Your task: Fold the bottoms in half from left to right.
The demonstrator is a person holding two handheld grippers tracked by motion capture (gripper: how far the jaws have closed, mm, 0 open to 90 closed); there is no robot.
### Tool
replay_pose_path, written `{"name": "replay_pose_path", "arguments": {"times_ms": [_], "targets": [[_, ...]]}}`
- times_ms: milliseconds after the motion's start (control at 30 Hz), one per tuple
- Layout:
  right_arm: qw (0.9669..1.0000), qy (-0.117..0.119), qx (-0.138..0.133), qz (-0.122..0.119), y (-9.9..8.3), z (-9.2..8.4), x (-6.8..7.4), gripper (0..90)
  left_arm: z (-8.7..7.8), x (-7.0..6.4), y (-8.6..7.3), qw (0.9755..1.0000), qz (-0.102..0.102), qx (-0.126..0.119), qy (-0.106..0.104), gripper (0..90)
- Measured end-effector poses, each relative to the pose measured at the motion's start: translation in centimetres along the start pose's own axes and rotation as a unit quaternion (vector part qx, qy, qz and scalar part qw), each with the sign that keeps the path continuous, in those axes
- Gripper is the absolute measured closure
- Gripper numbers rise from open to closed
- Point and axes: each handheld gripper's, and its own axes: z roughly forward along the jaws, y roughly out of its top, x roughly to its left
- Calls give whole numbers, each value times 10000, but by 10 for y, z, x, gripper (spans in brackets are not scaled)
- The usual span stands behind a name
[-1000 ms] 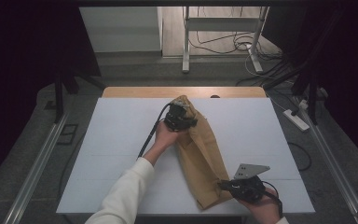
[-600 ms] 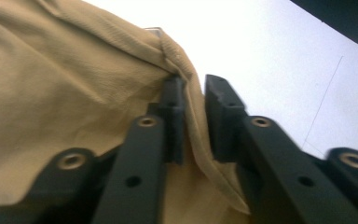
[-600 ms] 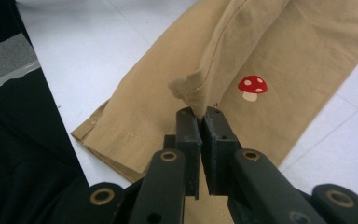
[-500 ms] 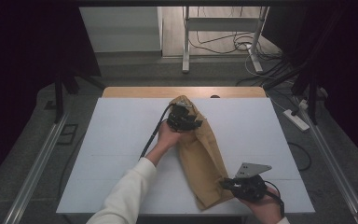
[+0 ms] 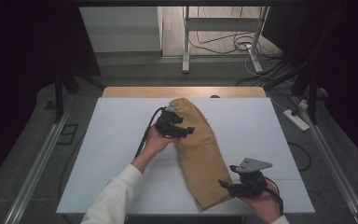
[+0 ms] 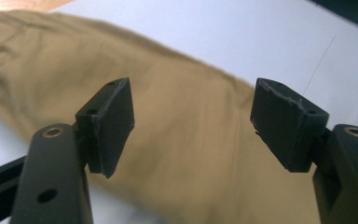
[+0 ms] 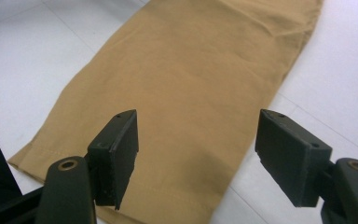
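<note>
Both grippers' jaws, just opened, hold nothing above tan trousers [image 5: 200, 144] on white table [image 5: 112, 140].

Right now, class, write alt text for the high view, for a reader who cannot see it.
A folded tan cloth garment lies lengthwise on a white table. A person's left claw hovers open over its far end, and the right claw sits open at its near corner. Neither grips the cloth.
</note>
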Motion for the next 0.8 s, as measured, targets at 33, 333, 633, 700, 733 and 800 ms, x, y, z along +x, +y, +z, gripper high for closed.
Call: {"name": "replay_pose_path", "arguments": {"times_ms": [33,333,633,700,733,800], "targets": [[10000,27,-14,-3,1,1,0,303,-2,1,-3,10000,-17,36,-10,294],[9995,301,-1,-49,5,9,-2,308,-23,3,-28,9999,-88,143,-3,284],[9991,397,58,-111,7,17,-2,307,-46,0,-68,9996,-208,160,60,280],[9990,420,73,-113,7,20,-2,307,-50,-1,-77,9995,-218,197,93,275],[9989,435,86,-122,8,21,-2,307,-52,-2,-81,9994,-248,187,126,270],[9988,447,117,-151,8,23,-3,307,-57,-4,-89,9994,-275,156,157,262]]}}
